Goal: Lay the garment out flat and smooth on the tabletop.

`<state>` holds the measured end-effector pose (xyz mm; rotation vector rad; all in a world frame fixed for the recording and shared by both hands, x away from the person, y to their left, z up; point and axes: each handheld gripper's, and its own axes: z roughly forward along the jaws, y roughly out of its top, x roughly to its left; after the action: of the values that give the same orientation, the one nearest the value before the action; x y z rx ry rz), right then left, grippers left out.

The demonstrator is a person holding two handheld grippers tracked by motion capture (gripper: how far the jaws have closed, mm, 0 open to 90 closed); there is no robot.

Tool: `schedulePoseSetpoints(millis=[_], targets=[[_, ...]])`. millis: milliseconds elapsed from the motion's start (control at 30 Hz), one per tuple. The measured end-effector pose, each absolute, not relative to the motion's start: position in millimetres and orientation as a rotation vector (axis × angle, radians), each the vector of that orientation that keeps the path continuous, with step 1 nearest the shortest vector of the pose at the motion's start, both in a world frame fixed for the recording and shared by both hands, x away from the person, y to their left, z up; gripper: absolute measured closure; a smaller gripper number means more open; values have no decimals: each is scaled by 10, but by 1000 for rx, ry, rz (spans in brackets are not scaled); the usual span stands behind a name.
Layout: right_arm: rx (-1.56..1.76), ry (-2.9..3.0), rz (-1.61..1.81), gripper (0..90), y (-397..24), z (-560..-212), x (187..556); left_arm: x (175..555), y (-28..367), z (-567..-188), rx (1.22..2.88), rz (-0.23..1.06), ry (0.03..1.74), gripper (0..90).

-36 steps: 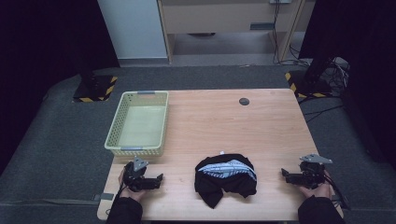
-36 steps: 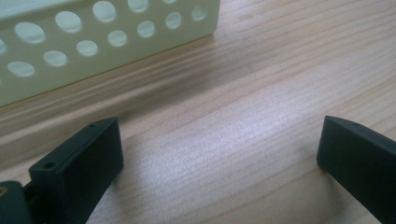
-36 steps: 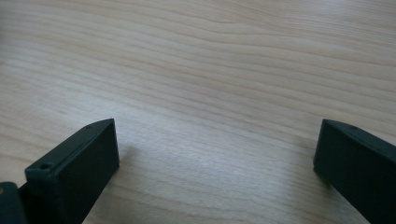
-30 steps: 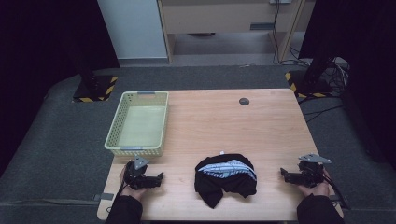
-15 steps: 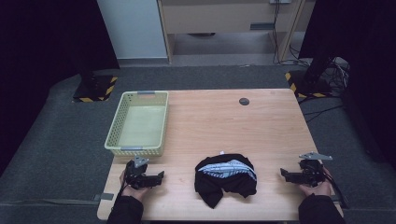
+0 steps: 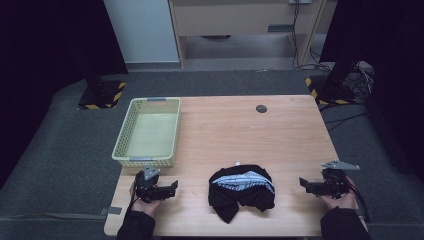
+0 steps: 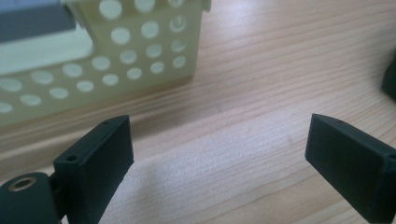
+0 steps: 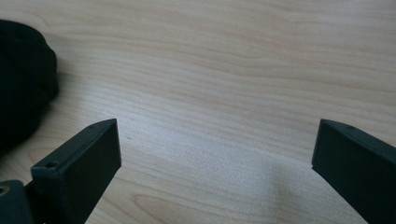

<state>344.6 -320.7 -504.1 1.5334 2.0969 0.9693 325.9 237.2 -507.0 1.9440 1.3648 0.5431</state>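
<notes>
Black garment point(image 6: 242, 191), crumpled w/ a light blue-white patterned bit on top, lies on the wooden table point(image 6: 235, 130) near its front edge, approx. mid-width. Everything else is placed relative to that garment.

Left gripper point(image 6: 172, 187) rests on the table to the garment's left, apart from it, held by person's hand point(image 6: 144, 202). Its jaws stand wide w/ nothing between them; the left gripper view shows bare wood in the gap and a dark garment edge point(image 7: 390, 79) at far right.

Right gripper point(image 6: 303, 183) sits to the garment's right, also apart, jaws pointing toward it. Jaws wide, nothing held; right gripper view has bare wood between them, garment point(image 8: 23, 79) off at the left.

Pale yellow perforated basket point(image 6: 131, 147) stands behind and left of the garment, just beyond the left gripper. Small dark round disc point(image 6: 261, 108) lies well behind the garment, near the table's far edge.
</notes>
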Motion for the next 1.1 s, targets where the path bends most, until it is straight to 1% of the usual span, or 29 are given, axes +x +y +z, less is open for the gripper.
schedulePoseSetpoints(millis=[267,533,767,1100], targets=[[1508,2046,1038,25,-3198,-4905,3434,3234,2319,-4924,1899,581,1324,69],[1466,2035,1080,28,-3114,-4789,3465,3244,2207,-4774,1859,528,1275,68],[1430,2041,1108,36,-3000,-4700,3525,3279,2093,-4654,1847,527,1235,69],[1411,2039,1134,37,-2924,-4621,3623,3397,1997,-4583,1837,525,1213,69]])
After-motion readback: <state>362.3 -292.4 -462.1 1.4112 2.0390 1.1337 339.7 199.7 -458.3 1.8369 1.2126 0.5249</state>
